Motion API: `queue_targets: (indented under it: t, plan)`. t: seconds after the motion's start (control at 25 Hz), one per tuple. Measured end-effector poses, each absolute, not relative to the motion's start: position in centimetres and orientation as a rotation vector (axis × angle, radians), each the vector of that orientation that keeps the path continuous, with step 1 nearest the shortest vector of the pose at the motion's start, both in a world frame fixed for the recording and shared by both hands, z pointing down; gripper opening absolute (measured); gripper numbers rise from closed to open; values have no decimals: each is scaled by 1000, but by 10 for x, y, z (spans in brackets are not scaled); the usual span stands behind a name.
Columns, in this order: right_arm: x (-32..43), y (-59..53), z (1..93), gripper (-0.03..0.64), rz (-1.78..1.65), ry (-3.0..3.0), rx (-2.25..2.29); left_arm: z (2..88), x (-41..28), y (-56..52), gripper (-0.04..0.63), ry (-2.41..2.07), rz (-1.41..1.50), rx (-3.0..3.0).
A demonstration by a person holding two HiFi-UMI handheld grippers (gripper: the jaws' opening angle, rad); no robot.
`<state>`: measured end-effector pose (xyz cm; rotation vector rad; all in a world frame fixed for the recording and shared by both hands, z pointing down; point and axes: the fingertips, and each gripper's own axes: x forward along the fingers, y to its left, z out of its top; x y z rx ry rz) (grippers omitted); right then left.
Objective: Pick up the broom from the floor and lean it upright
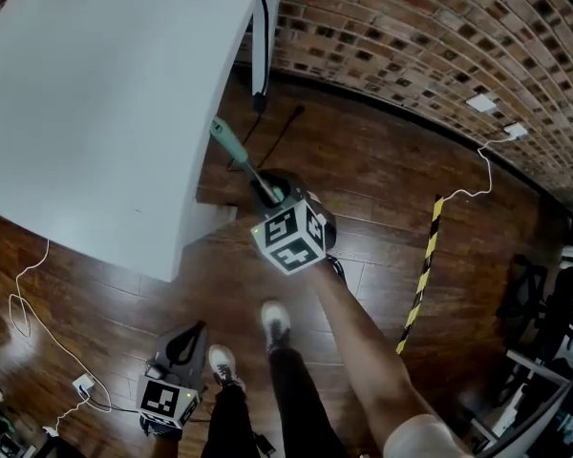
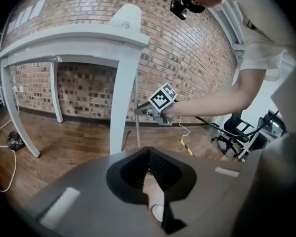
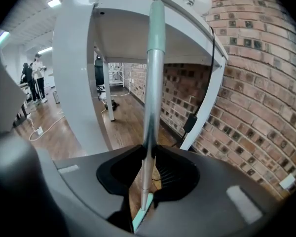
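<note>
The broom (image 1: 231, 146) stands nearly upright beside the white table (image 1: 95, 113). Its silver handle with a teal grip (image 3: 155, 28) rises to the table's edge. The teal head (image 3: 140, 216) shows low between the jaws. My right gripper (image 1: 267, 194) is shut on the handle (image 3: 149, 132), which fills the gap at its fingertips. The left gripper view shows that same gripper (image 2: 147, 110) on the thin pole (image 2: 138, 132) next to a table leg (image 2: 121, 98). My left gripper (image 1: 186, 340) hangs low near the floor at the left, jaws together and empty (image 2: 149, 157).
A curved brick wall (image 1: 439, 36) runs behind the table. White cables and a power strip (image 1: 84, 385) lie on the wooden floor at the left. A yellow-black strip (image 1: 422, 275) lies to the right. An office chair (image 2: 234, 130) stands by the wall. The person's shoes (image 1: 275, 322) are below the gripper.
</note>
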<state>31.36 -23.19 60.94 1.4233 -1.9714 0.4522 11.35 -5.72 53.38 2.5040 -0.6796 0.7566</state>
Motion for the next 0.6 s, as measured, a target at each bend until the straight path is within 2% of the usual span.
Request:
queue_targets:
  t: [0.16,0.32,0.6]
  plan:
    - [305,-231,605,115,370,-1986,1413,535,122,-47,0,-648,725,2496]
    - [304,-227,608,158,343,-1987,1412,526,137,-39,0,-598,695,2469]
    - [309,-227,611,160,374,-1976,1459,538,116,-41,0,-630,723,2480]
